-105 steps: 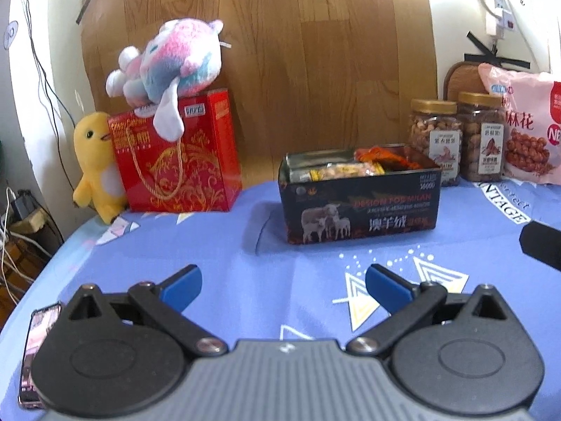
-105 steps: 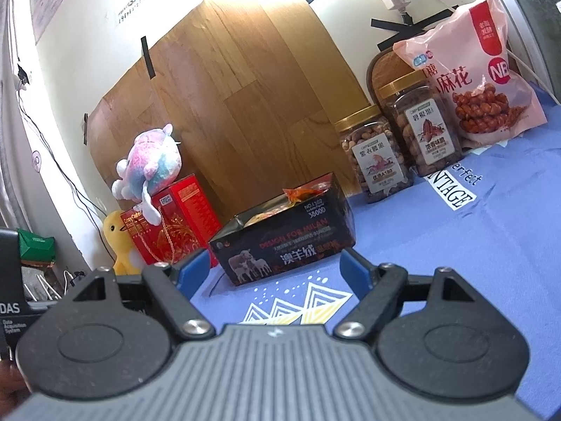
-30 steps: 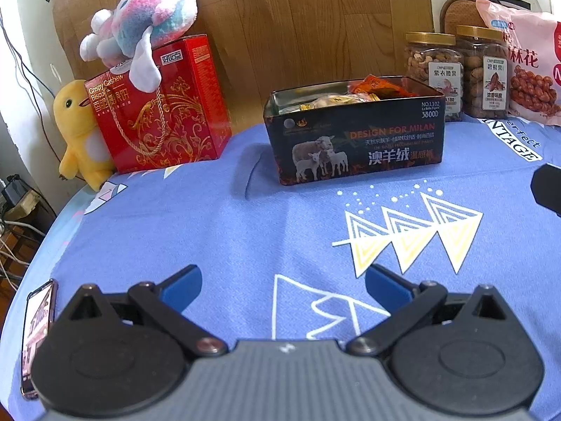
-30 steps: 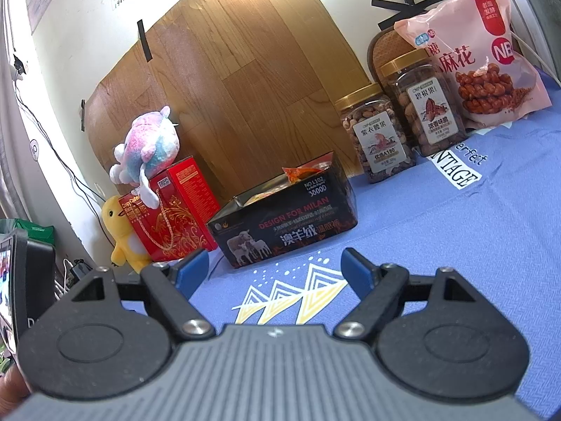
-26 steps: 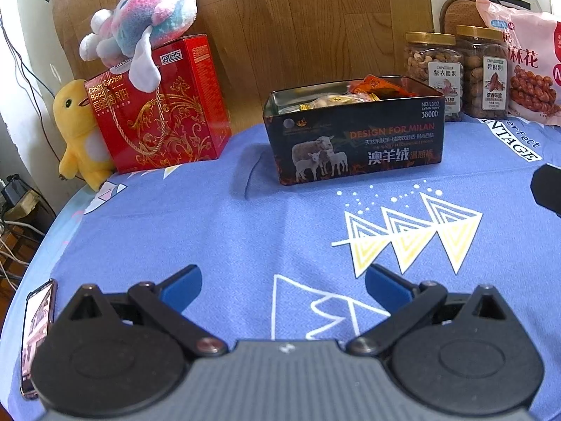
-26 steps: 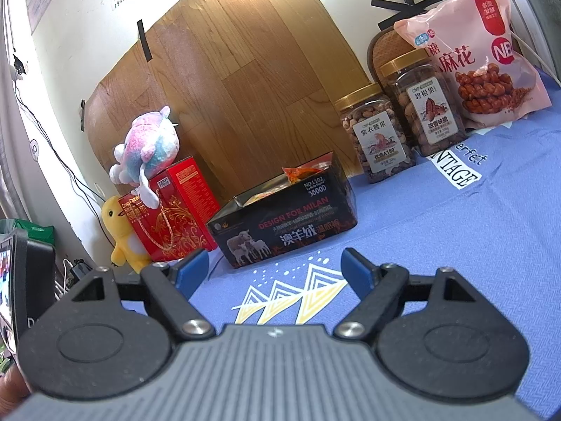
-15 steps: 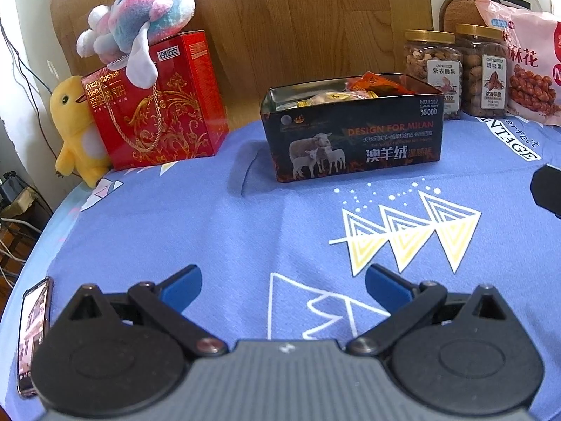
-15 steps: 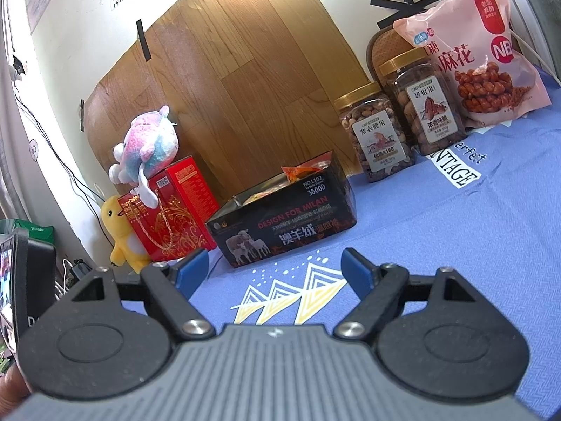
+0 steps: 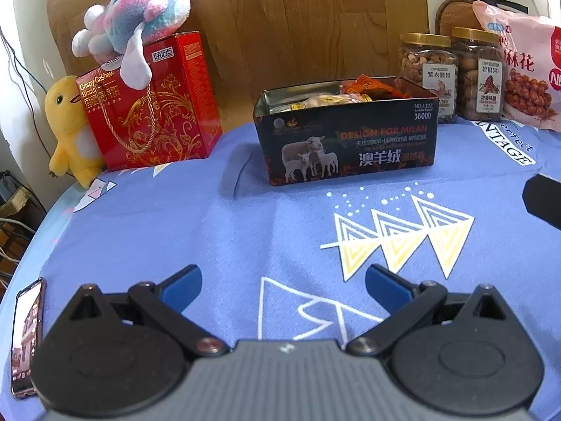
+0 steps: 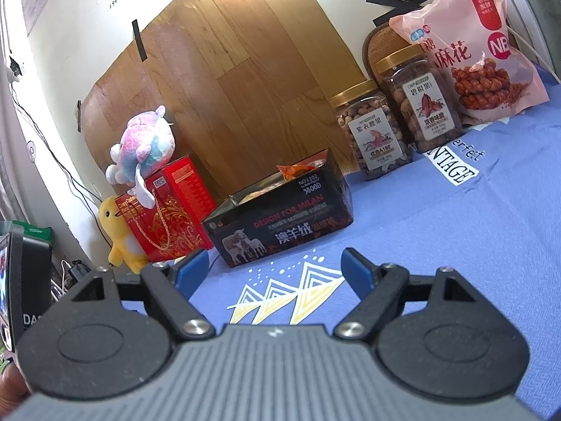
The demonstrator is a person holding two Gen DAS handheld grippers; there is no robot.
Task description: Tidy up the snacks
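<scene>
A black tin box [image 9: 347, 147] with sheep on its side stands open on the blue cloth, holding orange and yellow snack packets [image 9: 371, 87]. It also shows in the right wrist view [image 10: 280, 217]. Two nut jars [image 9: 426, 70] [image 9: 478, 73] and a pink snack bag [image 9: 526, 70] stand behind it at the right. My left gripper [image 9: 282, 286] is open and empty, low over the cloth, well short of the tin. My right gripper [image 10: 273, 268] is open and empty, also short of the tin.
A red gift box [image 9: 154, 105] with a pastel plush [image 9: 140, 24] on top and a yellow duck plush [image 9: 70, 126] stand at the back left. A phone [image 9: 26, 336] lies at the table's left edge. A wooden board [image 9: 298, 28] leans behind.
My left gripper has drifted slightly left and up, so the tin sits a little more central. The right gripper has barely moved. Both stay open and empty.
</scene>
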